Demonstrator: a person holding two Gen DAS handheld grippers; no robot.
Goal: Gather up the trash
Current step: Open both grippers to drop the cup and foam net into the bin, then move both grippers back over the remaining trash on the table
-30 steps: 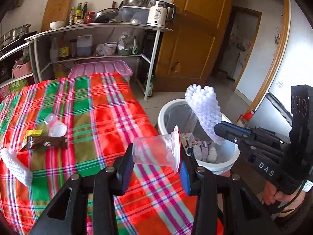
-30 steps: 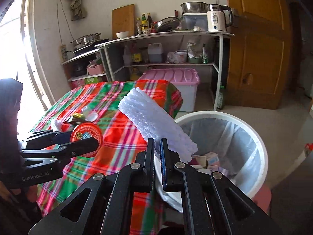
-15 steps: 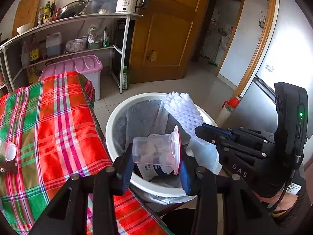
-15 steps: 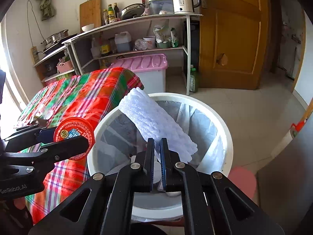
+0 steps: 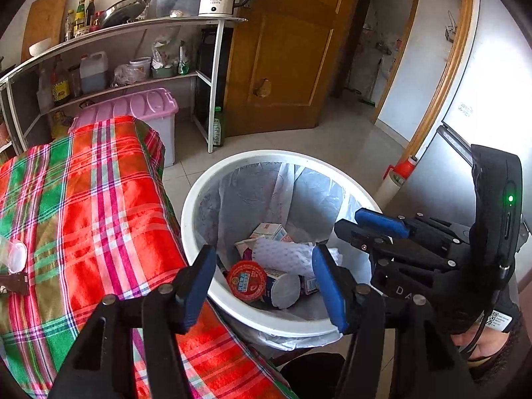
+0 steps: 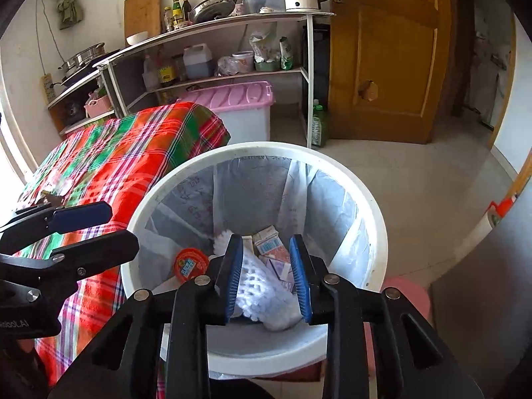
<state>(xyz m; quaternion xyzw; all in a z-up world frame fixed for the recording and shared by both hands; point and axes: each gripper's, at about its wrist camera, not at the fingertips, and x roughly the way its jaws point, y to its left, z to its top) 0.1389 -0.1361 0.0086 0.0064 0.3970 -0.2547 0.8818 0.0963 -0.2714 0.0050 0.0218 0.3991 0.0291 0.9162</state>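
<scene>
A white trash bin [image 5: 229, 163] with a plastic liner stands beside the plaid table; it also shows in the right wrist view [image 6: 375, 206]. Inside lie a clear cup with a red lid [image 5: 247, 281], a white foam net [image 5: 286, 254] and small cartons [image 5: 269, 231]. The same cup lid [image 6: 189, 264] and foam net [image 6: 262, 289] show in the right wrist view. My left gripper [image 5: 264, 281] is open and empty above the bin's near rim. My right gripper [image 6: 266, 274] is open and empty over the bin, the foam net below it.
The table with a red-green plaid cloth [image 5: 83, 199] is left of the bin, with a clear cup [image 5: 13, 254] and a brown wrapper [image 5: 13, 282] at its left edge. A pink-lidded storage box [image 5: 133, 106], a shelf rack [image 5: 212, 76] and a wooden door [image 5: 286, 53] stand behind.
Both grippers opened over the bin. The red-lidded cup dropped from the left gripper and the foam net from the right; both now lie in the bin.
</scene>
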